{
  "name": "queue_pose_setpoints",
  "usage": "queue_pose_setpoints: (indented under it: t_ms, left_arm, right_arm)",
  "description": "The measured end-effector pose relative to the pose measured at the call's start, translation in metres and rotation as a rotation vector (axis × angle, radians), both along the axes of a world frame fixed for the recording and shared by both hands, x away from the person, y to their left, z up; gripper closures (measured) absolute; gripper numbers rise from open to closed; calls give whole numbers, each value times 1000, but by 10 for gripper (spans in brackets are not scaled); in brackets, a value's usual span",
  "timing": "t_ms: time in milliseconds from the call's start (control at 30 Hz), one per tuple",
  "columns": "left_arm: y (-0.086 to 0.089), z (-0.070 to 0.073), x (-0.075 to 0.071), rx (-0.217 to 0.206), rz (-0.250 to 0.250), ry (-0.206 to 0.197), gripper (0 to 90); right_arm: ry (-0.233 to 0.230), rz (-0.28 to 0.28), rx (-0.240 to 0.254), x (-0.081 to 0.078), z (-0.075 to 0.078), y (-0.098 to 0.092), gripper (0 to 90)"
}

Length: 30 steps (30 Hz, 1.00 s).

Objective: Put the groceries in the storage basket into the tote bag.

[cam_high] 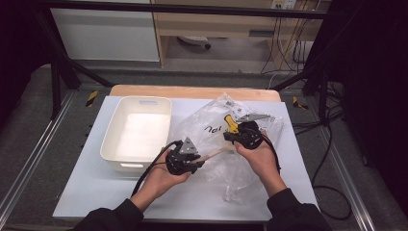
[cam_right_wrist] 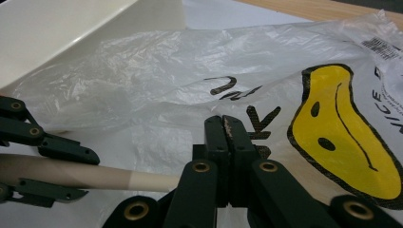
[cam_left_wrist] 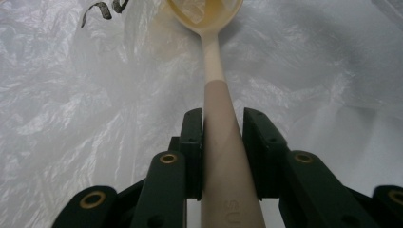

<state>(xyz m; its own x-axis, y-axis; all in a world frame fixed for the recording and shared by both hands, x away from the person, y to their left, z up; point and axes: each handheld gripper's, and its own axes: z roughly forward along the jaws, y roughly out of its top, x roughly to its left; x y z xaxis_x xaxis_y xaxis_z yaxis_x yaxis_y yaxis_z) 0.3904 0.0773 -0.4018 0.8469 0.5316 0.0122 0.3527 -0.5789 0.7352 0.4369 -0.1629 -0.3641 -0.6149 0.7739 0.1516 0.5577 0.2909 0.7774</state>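
A clear plastic bag (cam_high: 207, 118) with a yellow smiley print (cam_right_wrist: 342, 142) lies crumpled on the white table mat. My left gripper (cam_high: 198, 161) is shut on the thick beige handle of a spoon (cam_left_wrist: 223, 147), jaws on either side of it. The spoon (cam_high: 215, 153) points right, and its cream bowl (cam_left_wrist: 204, 12) sits at the bag's film. My right gripper (cam_high: 231, 137) is shut with its jaws pressed together on the bag's (cam_right_wrist: 166, 71) edge, just above the spoon's handle (cam_right_wrist: 104, 178). The left gripper (cam_right_wrist: 88, 175) shows at the left of the right gripper view.
A white rectangular bin (cam_high: 137, 100) stands on the mat (cam_high: 96, 192) to the left of the bag, close to my left hand. The wooden table edge (cam_high: 192, 91) runs behind. Cables trail from both grippers toward the front.
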Motion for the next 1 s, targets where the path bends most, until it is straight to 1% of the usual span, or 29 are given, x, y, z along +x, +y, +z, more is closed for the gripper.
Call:
queue_pose_setpoints:
  t_ms: [33, 100, 167, 267, 500, 600, 800, 900, 1000]
  left_arm:
    - [-2, -1, 1, -2, 0, 0, 699]
    - [-4, -1, 3, -1, -3, -4, 700]
    - [-5, -2, 4, -7, 0, -6, 700]
    - [-7, -2, 7, -11, -6, -4, 700]
    - [-15, -1, 12, -20, -15, -27, 700]
    - [-19, -3, 15, -36, -16, -31, 700]
    - [-30, -4, 21, -34, -28, -57, 700]
    - [-33, -5, 23, -51, -24, -63, 701]
    - [-36, -6, 26, -52, -18, -70, 701]
  right_arm:
    - [-7, -6, 0, 0, 1, -1, 900]
    - [-25, -19, 16, -1, 3, -2, 900]
    - [-27, -17, 19, -2, 5, -3, 900]
    - [-26, -7, 14, -1, 6, -2, 900]
    - [-19, 13, 13, 0, 2, 4, 900]
    - [-19, 20, 11, 1, 1, 7, 900]
    - [-13, 32, 10, 1, -3, 12, 900]
    - [-11, 36, 13, 1, -4, 14, 900]
    - [-17, 43, 7, 1, -4, 15, 900]
